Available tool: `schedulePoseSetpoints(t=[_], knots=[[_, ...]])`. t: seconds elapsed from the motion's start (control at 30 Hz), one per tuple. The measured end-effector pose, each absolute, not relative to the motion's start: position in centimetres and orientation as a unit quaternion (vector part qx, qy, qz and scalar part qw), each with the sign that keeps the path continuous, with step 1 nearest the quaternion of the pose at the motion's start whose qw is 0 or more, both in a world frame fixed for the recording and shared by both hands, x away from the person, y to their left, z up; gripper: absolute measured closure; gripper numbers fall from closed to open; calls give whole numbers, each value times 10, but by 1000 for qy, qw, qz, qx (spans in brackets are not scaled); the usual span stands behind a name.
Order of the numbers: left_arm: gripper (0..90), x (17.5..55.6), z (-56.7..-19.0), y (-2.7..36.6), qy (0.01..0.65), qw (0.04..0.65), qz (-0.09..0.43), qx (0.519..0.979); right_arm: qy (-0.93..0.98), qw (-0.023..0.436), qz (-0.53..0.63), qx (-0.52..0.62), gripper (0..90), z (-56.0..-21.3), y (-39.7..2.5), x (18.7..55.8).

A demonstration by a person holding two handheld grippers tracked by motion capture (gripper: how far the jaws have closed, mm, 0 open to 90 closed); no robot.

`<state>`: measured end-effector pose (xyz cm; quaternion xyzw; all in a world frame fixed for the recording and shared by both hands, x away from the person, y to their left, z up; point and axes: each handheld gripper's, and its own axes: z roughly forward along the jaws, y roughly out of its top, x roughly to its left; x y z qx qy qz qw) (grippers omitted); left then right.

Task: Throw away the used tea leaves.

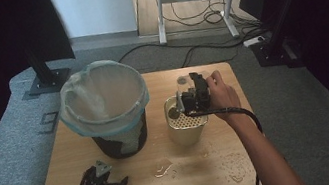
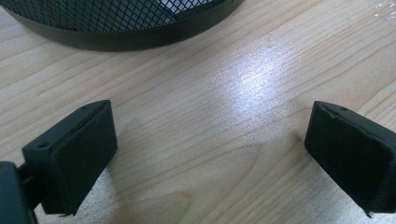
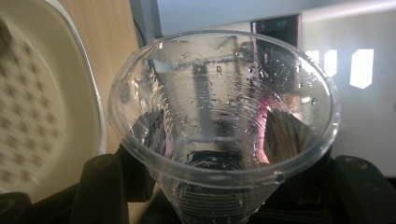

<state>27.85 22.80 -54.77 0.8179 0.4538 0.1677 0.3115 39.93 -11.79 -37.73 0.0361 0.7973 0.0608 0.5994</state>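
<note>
Clearly, the right hand-held gripper (image 3: 219, 186) clamps a clear, droplet-wet plastic cup (image 3: 224, 126); the left hand-held gripper (image 2: 210, 154) gapes.

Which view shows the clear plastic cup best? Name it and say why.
The right gripper view: the clear plastic cup sits close up, wet inside, between the right gripper's fingers. In the high view it is a small shape above the cream container.

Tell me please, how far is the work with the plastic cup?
The clear plastic cup looks already emptied: only droplets cling inside. The right gripper holds it over the beige strainer container. Probably left: dropping it into the lined bin. Spilled water lies on the table. The left gripper rests open, empty.
</note>
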Motion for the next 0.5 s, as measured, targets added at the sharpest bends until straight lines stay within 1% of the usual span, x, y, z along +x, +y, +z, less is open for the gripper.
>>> schedulePoseSetpoints(t=[0.13, 0.2, 0.47, 0.5], knots=[[20, 279, -548, 228, 454, 312, 168, 818, 807, 555, 161, 120, 387, -373, -126, 399], [20, 279, -548, 228, 454, 312, 168, 818, 809, 523, 213, 162, 387, -372, -131, 400], [20, 279, -548, 228, 454, 312, 168, 818, 789, 423, 355, 270, 387, -371, -144, 402], [20, 279, -548, 228, 453, 312, 168, 818, 778, 402, 385, 291, 387, -371, -146, 402]])
